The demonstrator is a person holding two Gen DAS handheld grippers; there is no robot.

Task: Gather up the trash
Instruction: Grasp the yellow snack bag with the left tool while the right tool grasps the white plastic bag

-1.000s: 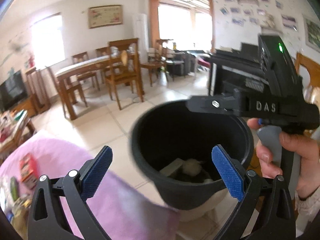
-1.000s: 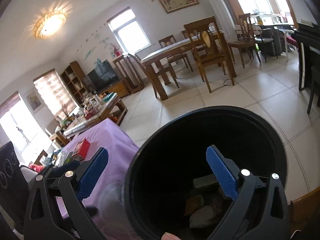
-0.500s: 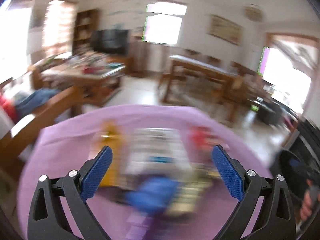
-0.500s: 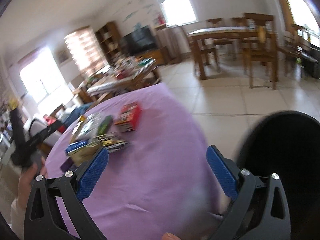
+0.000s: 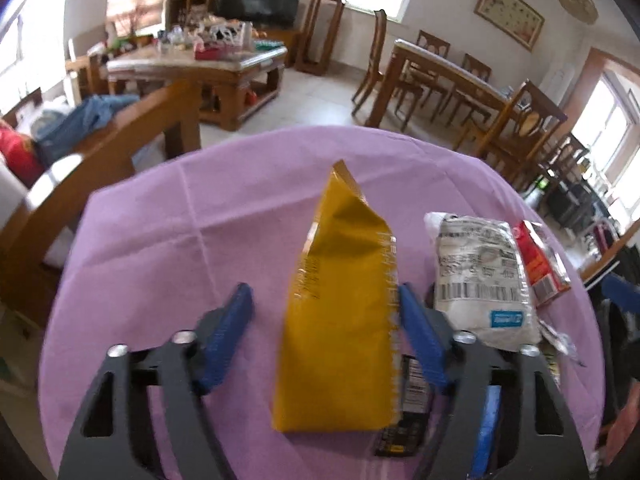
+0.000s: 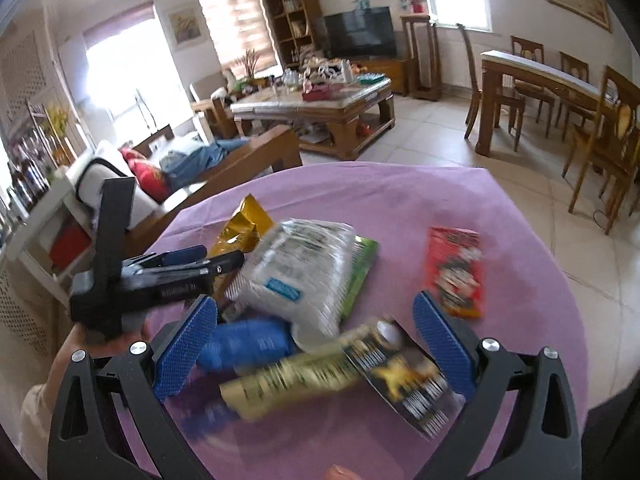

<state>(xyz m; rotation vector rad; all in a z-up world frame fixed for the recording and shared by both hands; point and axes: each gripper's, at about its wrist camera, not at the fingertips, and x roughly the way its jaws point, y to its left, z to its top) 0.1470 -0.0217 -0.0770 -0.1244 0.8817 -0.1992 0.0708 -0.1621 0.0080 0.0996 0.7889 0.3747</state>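
A purple-clothed worktop [image 5: 168, 240] carries a heap of wrappers. The left gripper [image 5: 326, 340] straddles a yellow pouch [image 5: 340, 304], jaws apart, just beside a white packet [image 5: 480, 276]. The right gripper [image 6: 316, 348], jaws apart, hangs over a gold-and-black wrapper [image 6: 340, 376], blurred.

Daylight floods the room from the windows [image 6: 116, 76], which blow out to white glare. Fisheye bending curves the edges and darkens the corners. Near the purple tablecloth [image 6: 400, 200], the wrappers [image 6: 336, 372] smear with motion blur.
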